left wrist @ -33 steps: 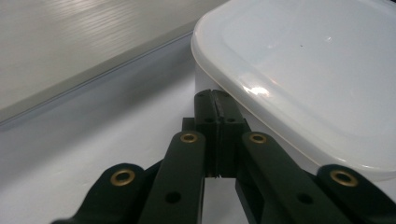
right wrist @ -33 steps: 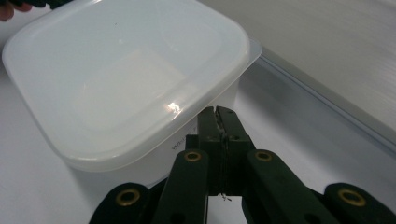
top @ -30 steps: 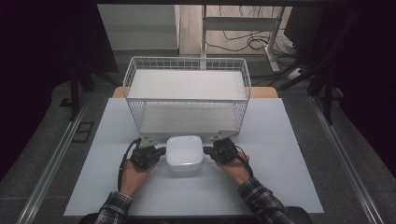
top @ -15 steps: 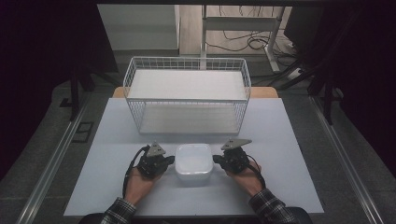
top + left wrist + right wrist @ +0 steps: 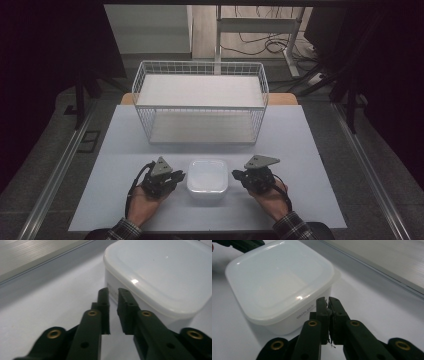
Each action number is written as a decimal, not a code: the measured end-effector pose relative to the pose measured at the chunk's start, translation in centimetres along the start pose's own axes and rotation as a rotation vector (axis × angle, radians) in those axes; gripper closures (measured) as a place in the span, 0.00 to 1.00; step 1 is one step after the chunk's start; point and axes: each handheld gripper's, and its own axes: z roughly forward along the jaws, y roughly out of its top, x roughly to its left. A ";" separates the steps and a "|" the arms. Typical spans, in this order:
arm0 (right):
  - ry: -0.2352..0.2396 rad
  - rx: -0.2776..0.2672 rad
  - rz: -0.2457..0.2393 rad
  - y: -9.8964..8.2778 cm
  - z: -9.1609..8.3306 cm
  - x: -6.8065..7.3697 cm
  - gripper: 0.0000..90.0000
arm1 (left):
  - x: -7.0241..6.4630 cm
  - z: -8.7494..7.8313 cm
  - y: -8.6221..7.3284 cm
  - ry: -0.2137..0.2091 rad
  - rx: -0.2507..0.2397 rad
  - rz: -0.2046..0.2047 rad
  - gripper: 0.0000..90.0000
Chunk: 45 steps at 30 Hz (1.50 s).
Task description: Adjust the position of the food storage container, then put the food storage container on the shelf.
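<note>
The white lidded container sits on the worktop, between my grippers. My left gripper has just been opening: a narrow gap, nothing inside. My right gripper is closed, empty, beside the container wall.

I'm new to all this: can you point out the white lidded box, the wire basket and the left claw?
white lidded box (image 5: 207,176), high view, middle of its lid.
wire basket (image 5: 200,106), high view, front top rim.
left claw (image 5: 113,298), left gripper view, between its fingertips.
</note>
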 end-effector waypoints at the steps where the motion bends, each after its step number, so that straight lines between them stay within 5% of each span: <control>1: 0.001 -0.003 0.001 -0.1 -0.2 -0.1 0.93 | 0.0 -0.2 -0.2 0.004 -0.002 -0.002 0.85; 10: 0.003 -0.011 0.011 -1.2 -1.5 -0.3 0.67 | -0.3 -1.3 -1.4 0.023 -0.001 -0.021 0.55; 11: 0.008 -0.011 0.014 -1.7 -1.7 -0.2 0.56 | -0.1 -1.4 -1.6 0.025 -0.003 -0.028 0.49; 17: 0.007 -0.020 0.022 -2.3 -1.9 -0.4 0.35 | 0.4 -1.4 -1.9 0.033 -0.028 -0.047 0.20; 21: 0.017 -0.036 0.029 -2.3 -2.0 -0.6 0.27 | 0.5 -1.2 -2.0 0.027 -0.026 -0.043 0.10; 31: 0.019 -0.014 0.038 -2.2 -1.7 -0.5 0.23 | 0.5 -1.2 -2.2 0.015 -0.045 0.026 0.05; 40: 0.053 -0.028 0.081 -1.5 -2.0 -0.5 0.24 | 0.4 -2.0 -1.0 -0.022 -0.071 -0.043 0.07; 45: 0.081 -0.021 0.097 -0.8 -1.8 -0.2 0.25 | -0.2 -2.0 -0.1 -0.057 -0.063 -0.010 0.04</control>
